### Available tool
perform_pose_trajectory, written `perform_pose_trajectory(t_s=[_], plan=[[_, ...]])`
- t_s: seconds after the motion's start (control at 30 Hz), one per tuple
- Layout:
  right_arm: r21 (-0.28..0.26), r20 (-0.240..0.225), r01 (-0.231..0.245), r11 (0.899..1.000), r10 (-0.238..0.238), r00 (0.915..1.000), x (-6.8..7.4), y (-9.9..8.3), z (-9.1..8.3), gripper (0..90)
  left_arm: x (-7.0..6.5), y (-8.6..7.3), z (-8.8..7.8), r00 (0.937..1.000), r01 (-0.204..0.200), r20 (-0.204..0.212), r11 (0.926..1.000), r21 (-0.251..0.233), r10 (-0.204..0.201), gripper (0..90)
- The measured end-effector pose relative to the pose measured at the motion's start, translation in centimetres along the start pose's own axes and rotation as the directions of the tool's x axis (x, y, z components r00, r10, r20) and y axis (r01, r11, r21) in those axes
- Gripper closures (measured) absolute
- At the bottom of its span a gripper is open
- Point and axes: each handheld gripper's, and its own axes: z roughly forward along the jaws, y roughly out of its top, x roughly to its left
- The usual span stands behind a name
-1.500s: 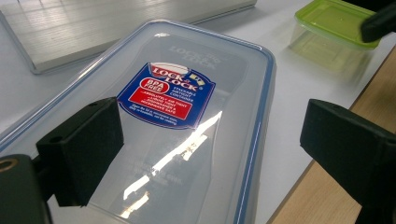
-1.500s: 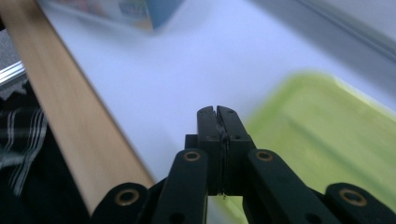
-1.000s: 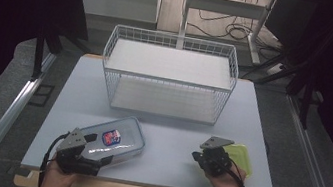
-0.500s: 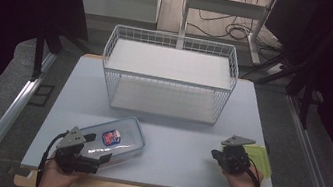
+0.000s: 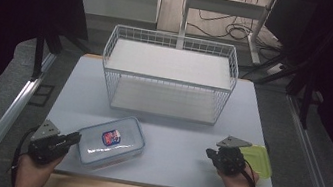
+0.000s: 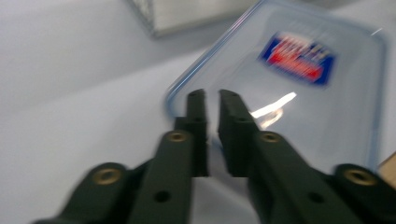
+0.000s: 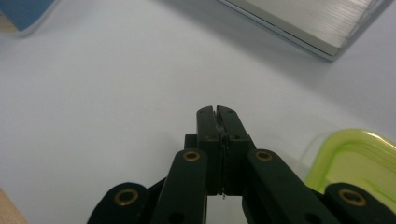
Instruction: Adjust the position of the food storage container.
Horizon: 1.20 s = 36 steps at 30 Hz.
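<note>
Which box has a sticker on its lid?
The blue-rimmed clear box, by the left gripper, carries a red-and-blue sticker. The green box has none.

One printed label could be seen, and its words could not be read. It was a small blue and red sticker (image 5: 110, 137) on the lid of a clear, blue-rimmed food container (image 5: 111, 141), lying on the table in front of the white wire basket (image 5: 169, 76). In the high view the sticker appeared as a blue patch with a red band across it, too small to make out letters. In the left gripper view the same sticker (image 6: 299, 58) was larger, showing pale lettering on blue above a red band, but blur left every letter illegible. No other text, number or sign was legible anywhere else.
</note>
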Motion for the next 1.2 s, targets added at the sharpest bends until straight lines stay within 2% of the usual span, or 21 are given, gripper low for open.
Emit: perform_pose_trajectory(t_s=[0.03,0.1,0.13,0.2,0.27,0.33,0.43,0.53,0.6,0.67,0.77,0.97,1.2], plan=[[-0.001,-0.004,0.002,1.000,-0.002,1.0000,0.1,0.1,0.1,88.6,0.3,0.0,-0.1,0.9999,0.015,-0.008,0.9998,0.014,-0.015,89.8],[-0.004,-0.007,0.009,1.000,-0.009,0.9999,0.4,0.2,0.2,88.6,0.7,-0.3,0.1,0.9984,0.008,-0.056,0.9982,0.059,-0.005,90.0],[-0.006,-0.009,0.010,1.000,-0.010,0.9999,0.5,0.3,0.2,88.4,0.9,-0.5,0.3,0.9980,0.012,-0.063,0.9964,0.083,-0.007,90.0],[-0.006,-0.021,0.017,1.000,-0.017,0.9996,0.8,0.4,0.4,88.0,1.2,-0.8,0.8,0.9986,0.034,-0.044,0.9927,0.116,-0.029,90.0],[-0.007,-0.027,0.020,1.000,-0.020,0.9994,1.0,0.5,0.5,87.9,1.0,-0.8,1.2,0.9974,0.031,-0.069,0.9889,0.145,-0.021,90.0],[-0.006,-0.034,0.024,1.000,-0.024,0.9991,1.2,0.7,0.6,87.6,1.0,-0.8,1.4,0.9972,0.031,-0.071,0.9880,0.151,-0.021,90.0],[-0.009,-0.047,0.031,0.999,-0.031,0.9984,1.5,1.0,0.9,87.2,0.9,-0.8,2.0,0.9985,0.041,-0.043,0.9869,0.156,-0.035,90.0],[-0.012,-0.058,0.035,0.999,-0.036,0.9977,1.8,1.3,1.2,86.8,0.6,-0.4,2.6,0.9989,0.028,-0.041,0.9856,0.167,-0.021,90.0],[-0.018,-0.067,0.038,0.999,-0.039,0.9970,1.9,1.5,1.4,86.6,0.4,-0.2,3.3,0.9996,0.027,-0.015,0.9844,0.174,-0.025,90.0],[-0.021,-0.074,0.040,0.999,-0.041,0.9964,2.0,1.8,1.6,86.6,0.1,0.0,3.9,0.9997,0.022,-0.009,0.9837,0.179,-0.021,90.0],[-0.023,-0.089,0.039,0.999,-0.041,0.9951,2.3,2.1,2.1,86.6,-0.1,0.5,4.6,0.9995,0.023,0.015,0.9853,0.169,-0.026,89.9],[-0.036,-0.103,0.072,0.997,-0.075,0.9918,2.9,3.0,3.3,85.6,-0.3,1.2,6.1,0.9981,0.028,0.049,0.9876,0.155,-0.036,90.0],[-0.047,-0.139,0.068,0.997,-0.074,0.9875,3.8,4.6,5.2,84.1,-1.0,2.2,7.7,0.9961,0.015,0.084,0.9887,0.149,-0.027,90.0]])
